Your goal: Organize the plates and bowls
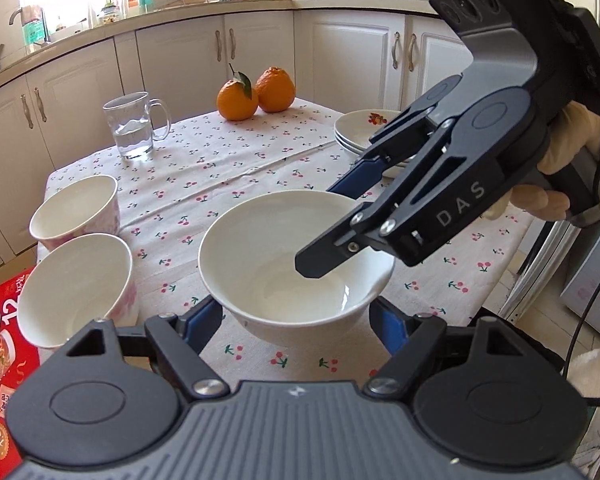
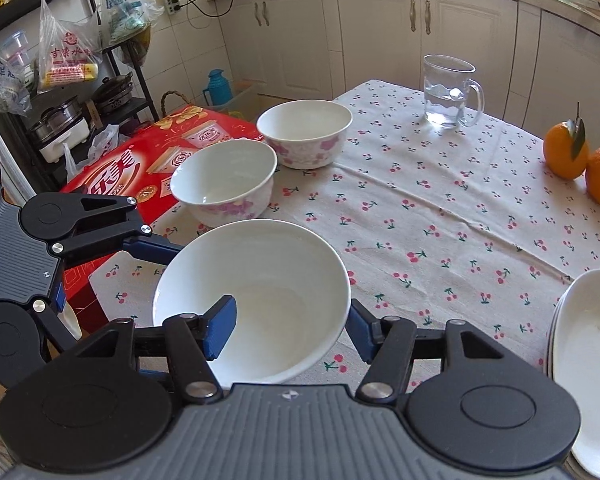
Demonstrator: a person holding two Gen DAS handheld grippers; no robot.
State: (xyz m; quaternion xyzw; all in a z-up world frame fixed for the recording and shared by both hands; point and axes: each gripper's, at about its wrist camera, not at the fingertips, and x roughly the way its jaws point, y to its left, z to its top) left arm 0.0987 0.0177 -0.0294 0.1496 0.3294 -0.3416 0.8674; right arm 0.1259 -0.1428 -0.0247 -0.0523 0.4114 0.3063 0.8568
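Grips the plain bowl (image 1: 260,240) with both tools at once, above the cherry-print tablecloth (image 1: 220,168) near its front edge. Pinches the rim narrowly with the right gripper (image 1: 328,228), one finger down inside the bowl and the blue-padded one outside the wall. Straddles the lower body with the left gripper (image 1: 296,320) at a middling spread, pads apparently seated against both flanks, though hard to confirm with the contact tucked under the curve of the bowl.

Matters most for what comes next: lies just to the left of the held bowl, toward the table's left edge and the red carton (image 1: 0,320), a pair of pink-patterned bowls, the nearer one (image 1: 76,284) beside the farther one (image 1: 76,208), both upright and open. Sits well to the opposite side, behind the right tool, the stack of plates (image 1: 360,132). Judging from the task, calls for a sideways carry leftward and a nesting into the nearer patterned bowl. Puts the left hand closer to that target, yet leaves its fingers low on the outside, likely to foul the receiving rim; favours letting go there first and lowering by the rim pinch alone
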